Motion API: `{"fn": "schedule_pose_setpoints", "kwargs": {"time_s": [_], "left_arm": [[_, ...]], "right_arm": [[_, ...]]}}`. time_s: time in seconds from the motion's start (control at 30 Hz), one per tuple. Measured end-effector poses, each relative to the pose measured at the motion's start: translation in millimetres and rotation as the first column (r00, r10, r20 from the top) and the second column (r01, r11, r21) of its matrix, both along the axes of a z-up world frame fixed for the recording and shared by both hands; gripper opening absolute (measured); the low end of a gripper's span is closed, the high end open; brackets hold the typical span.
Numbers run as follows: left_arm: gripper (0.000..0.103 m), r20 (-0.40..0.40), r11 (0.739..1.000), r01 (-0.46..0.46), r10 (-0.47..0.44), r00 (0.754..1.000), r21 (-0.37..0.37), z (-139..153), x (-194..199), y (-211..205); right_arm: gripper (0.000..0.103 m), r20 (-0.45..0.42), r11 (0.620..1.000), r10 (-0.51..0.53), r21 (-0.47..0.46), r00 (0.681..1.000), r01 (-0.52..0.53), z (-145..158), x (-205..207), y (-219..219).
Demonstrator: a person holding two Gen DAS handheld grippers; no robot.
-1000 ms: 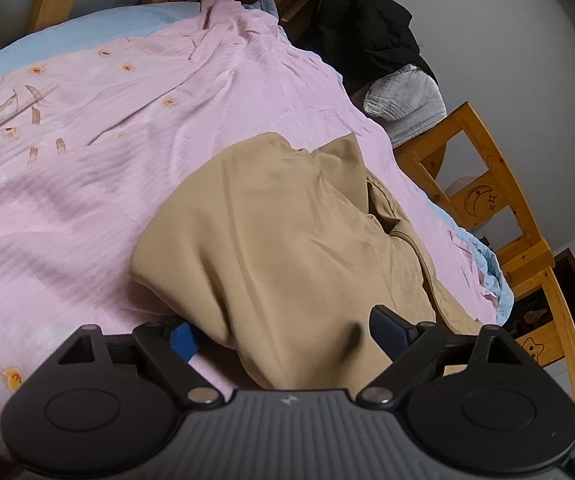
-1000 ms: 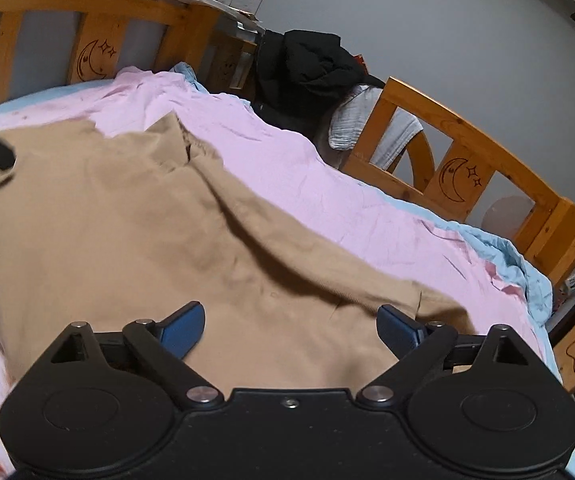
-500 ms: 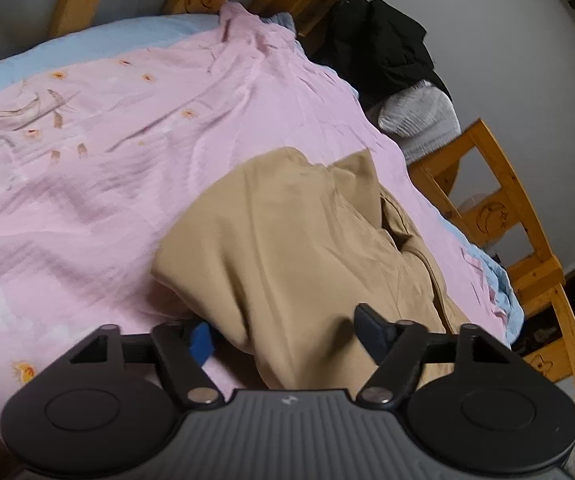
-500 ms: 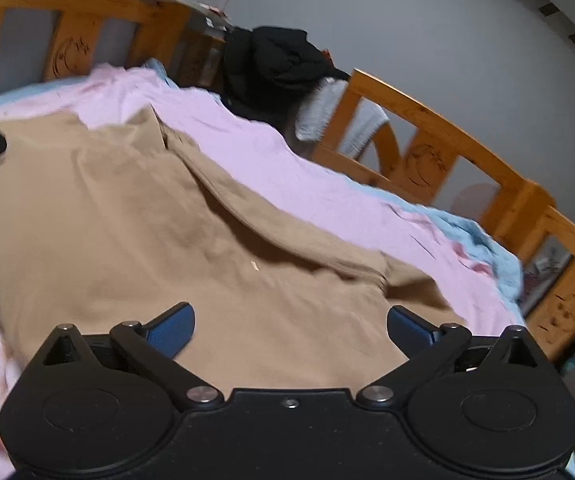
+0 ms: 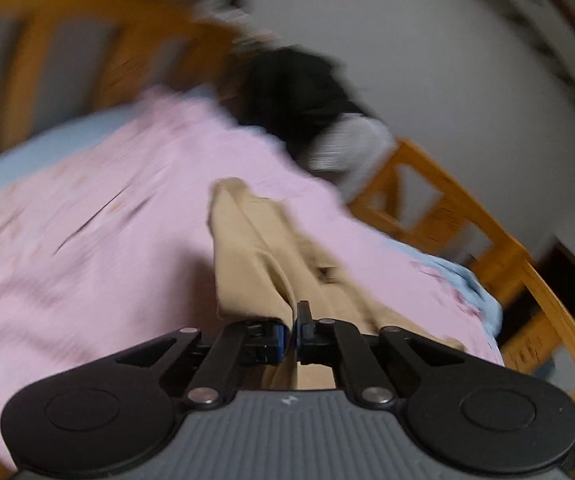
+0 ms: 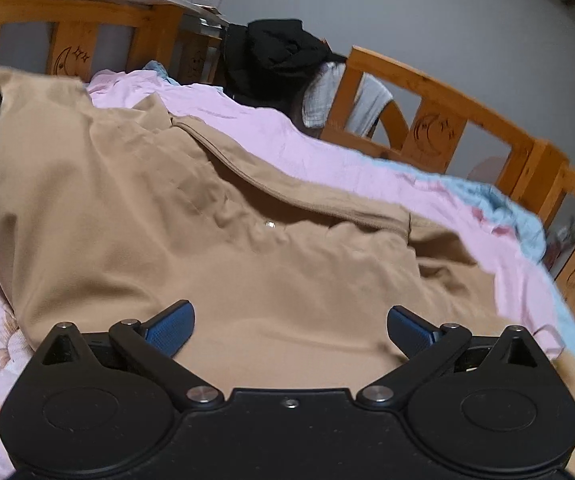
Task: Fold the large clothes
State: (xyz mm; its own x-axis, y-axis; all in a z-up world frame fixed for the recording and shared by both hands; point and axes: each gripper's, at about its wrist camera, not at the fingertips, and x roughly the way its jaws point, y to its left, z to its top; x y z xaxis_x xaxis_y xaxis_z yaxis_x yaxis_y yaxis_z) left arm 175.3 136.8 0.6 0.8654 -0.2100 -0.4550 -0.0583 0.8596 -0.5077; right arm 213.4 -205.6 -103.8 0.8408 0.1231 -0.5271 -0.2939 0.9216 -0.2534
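Observation:
A large tan garment (image 6: 215,232) lies spread on a bed with a pink sheet (image 6: 287,140). In the blurred left wrist view my left gripper (image 5: 291,334) is shut on an edge of the tan garment (image 5: 255,248), which rises in a fold toward it. In the right wrist view the garment's left corner is lifted at the frame's left edge. My right gripper (image 6: 290,330) is open and empty, low over the near part of the garment.
A wooden bed rail (image 6: 439,120) with moon carvings runs along the far and right sides. Black clothes (image 6: 275,56) and a grey-white cloth (image 6: 323,96) hang on the rail. A blue sheet (image 6: 499,204) edges the bed.
My left gripper has shut on the tan garment and lifted its edge; its view is now blurred by motion. My right gripper has stayed open over the garment.

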Motion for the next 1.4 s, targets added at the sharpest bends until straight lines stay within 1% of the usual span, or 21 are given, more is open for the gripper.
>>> {"fn": "schedule_pose_setpoints", "kwargs": {"time_s": [0.07, 0.17, 0.33, 0.47, 0.53, 0.6, 0.7, 0.77, 0.87, 0.93, 0.97, 1.03, 1.07, 1.1, 1.13, 1.17, 1.23, 1.27, 1.3, 1.37, 1.4], "left_arm": [[0.004, 0.072, 0.987, 0.095, -0.105, 0.992, 0.13, 20, -2, -24], [0.003, 0.128, 0.931, 0.221, -0.267, 0.955, 0.292, 42, -5, -61], [0.003, 0.115, 0.829, 0.373, -0.455, 0.883, 0.417, 67, -2, -114], [0.003, 0.015, 0.68, 0.505, -0.604, 0.797, 0.531, 82, 12, -165], [0.003, -0.051, 0.598, 0.559, -0.656, 0.753, 0.574, 84, 14, -190], [0.003, -0.118, 0.531, 0.602, -0.684, 0.72, 0.596, 83, 18, -214], [0.003, -0.182, 0.446, 0.632, -0.709, 0.682, 0.634, 76, 19, -238], [0.003, -0.218, 0.397, 0.646, -0.718, 0.661, 0.652, 72, 17, -252], [0.003, -0.249, 0.331, 0.655, -0.736, 0.629, 0.679, 64, 9, -268], [0.003, -0.256, 0.31, 0.66, -0.746, 0.615, 0.684, 58, 5, -276], [0.003, -0.253, 0.307, 0.661, -0.751, 0.61, 0.684, 55, 4, -279], [0.003, -0.244, 0.307, 0.664, -0.761, 0.602, 0.682, 50, 2, -284], [0.003, -0.24, 0.308, 0.669, -0.767, 0.596, 0.676, 48, -1, -285], [0.003, -0.233, 0.311, 0.671, -0.772, 0.591, 0.673, 46, -3, -286], [0.003, -0.223, 0.313, 0.671, -0.778, 0.587, 0.673, 45, -5, -288], [0.003, -0.213, 0.32, 0.671, -0.783, 0.585, 0.669, 44, -7, -289], [0.003, -0.201, 0.337, 0.682, -0.788, 0.581, 0.649, 44, -12, -289], [0.003, -0.201, 0.339, 0.689, -0.792, 0.576, 0.641, 42, -11, -292], [0.003, -0.2, 0.335, 0.695, -0.798, 0.569, 0.637, 42, -11, -294], [0.003, -0.201, 0.319, 0.709, -0.814, 0.545, 0.629, 40, -12, -302], [0.003, -0.199, 0.312, 0.716, -0.822, 0.533, 0.625, 38, -14, -306]], "right_arm": [[0.102, -0.033, 0.999, -0.002, 0.039, 0.999, 0.003, -2, 4, -5], [0.102, -0.078, 0.997, 0.012, 0.075, 0.997, -0.006, -3, 12, -11], [0.099, -0.172, 0.997, 0.064, 0.055, 0.983, -0.055, 22, 26, -24], [0.098, -0.229, 0.982, 0.038, 0.189, 0.973, 0.006, 67, 29, -86], [0.097, -0.284, 0.948, -0.005, 0.304, 0.959, 0.095, 90, 31, -125], [0.097, -0.337, 0.865, -0.049, 0.456, 0.94, 0.208, 110, 31, -169], [0.099, -0.41, 0.682, -0.036, 0.657, 0.912, 0.322, 123, 33, -219], [0.099, -0.45, 0.552, 0.042, 0.755, 0.892, 0.355, 120, 37, -238], [0.099, -0.517, 0.403, 0.149, 0.81, 0.843, 0.425, 107, 45, -245], [0.098, -0.553, 0.319, 0.186, 0.816, 0.812, 0.482, 99, 50, -248], [0.097, -0.573, 0.292, 0.189, 0.808, 0.797, 0.512, 95, 52, -249], [0.086, -0.62, 0.296, 0.152, 0.772, 0.77, 0.563, 92, 59, -253], [0.082, -0.636, 0.327, 0.128, 0.751, 0.761, 0.573, 92, 63, -253], [0.074, -0.647, 0.377, 0.1, 0.728, 0.756, 0.573, 93, 66, -252], [0.065, -0.643, 0.425, 0.084, 0.715, 0.762, 0.556, 95, 68, -251], [0.061, -0.636, 0.461, 0.078, 0.706, 0.768, 0.538, 94, 69, -251], [0.038, -0.613, 0.529, 0.072, 0.692, 0.786, 0.491, 97, 73, -249], [0.032, -0.591, 0.577, 0.07, 0.682, 0.804, 0.45, 99, 74, -248], [0.02, -0.566, 0.637, 0.063, 0.657, 0.822, 0.403, 104, 75, -245], [0.016, -0.53, 0.709, 0.062, 0.62, 0.846, 0.336, 109, 73, -241], [0.014, -0.51, 0.732, 0.059, 0.607, 0.858, 0.31, 112, 69, -241]]}}
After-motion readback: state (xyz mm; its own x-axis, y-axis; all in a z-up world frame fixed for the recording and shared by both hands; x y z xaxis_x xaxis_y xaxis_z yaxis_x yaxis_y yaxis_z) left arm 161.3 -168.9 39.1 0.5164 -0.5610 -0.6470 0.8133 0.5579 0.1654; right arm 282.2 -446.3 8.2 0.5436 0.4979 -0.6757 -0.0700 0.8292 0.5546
